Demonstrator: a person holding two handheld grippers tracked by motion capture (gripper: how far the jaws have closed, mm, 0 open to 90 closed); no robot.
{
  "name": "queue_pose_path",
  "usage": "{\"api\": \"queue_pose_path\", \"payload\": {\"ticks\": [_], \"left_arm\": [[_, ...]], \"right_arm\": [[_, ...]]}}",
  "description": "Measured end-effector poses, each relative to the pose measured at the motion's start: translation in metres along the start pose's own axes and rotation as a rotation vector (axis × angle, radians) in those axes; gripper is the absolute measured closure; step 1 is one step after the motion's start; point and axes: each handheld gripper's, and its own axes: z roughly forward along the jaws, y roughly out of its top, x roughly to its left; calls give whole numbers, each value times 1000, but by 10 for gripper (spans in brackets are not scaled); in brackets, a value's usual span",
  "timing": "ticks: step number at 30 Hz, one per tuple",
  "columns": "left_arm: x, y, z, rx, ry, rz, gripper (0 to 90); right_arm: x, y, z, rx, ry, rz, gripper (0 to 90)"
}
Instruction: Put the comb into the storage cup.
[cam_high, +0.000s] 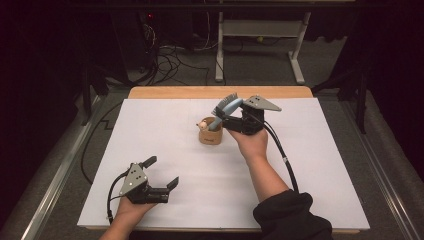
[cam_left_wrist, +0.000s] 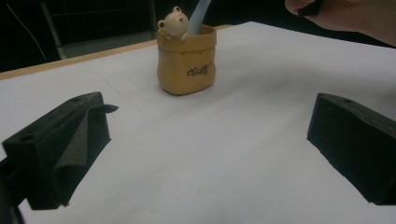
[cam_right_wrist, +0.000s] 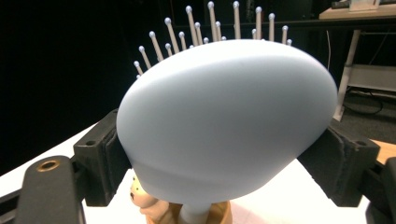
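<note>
While the right gripper (cam_high: 231, 118) clasps its pale blue head, the hairbrush (cam_high: 226, 108) stands handle-down in the bear cup (cam_high: 210, 133).
Left gripper (cam_high: 163, 174) spread, nothing between; white table sheet (cam_high: 165, 135), dark room.

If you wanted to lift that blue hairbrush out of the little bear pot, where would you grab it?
By the wide head of the hairbrush, coming from the right, as the right gripper does. The handle sits in the bear pot, so only the head stands clear, leaning. Its smooth sides give the jaws two opposite faces, away from the bristles.
</note>
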Motion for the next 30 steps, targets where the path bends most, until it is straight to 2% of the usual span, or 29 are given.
{"api": "queue_pose_path", "payload": {"ticks": [6, 12, 19, 27, 30], "left_arm": [[0, 0, 0, 4, 1, 0, 4], [0, -1, 0, 8, -1, 1, 4], [-1, -1, 0, 8, -3, -1, 4], [-1, -2, 1, 11, -3, 2, 4], [-1, -2, 1, 14, -4, 4, 4]], "right_arm": [[-6, -3, -3, -1, -9, 14, 170], [-10, -3, -3, 21, -13, 32, 125], [-10, -4, -5, 25, -25, 23, 101], [-8, -5, -6, 29, -28, 8, 0], [-9, -5, -8, 34, -40, 2, 0]]}}
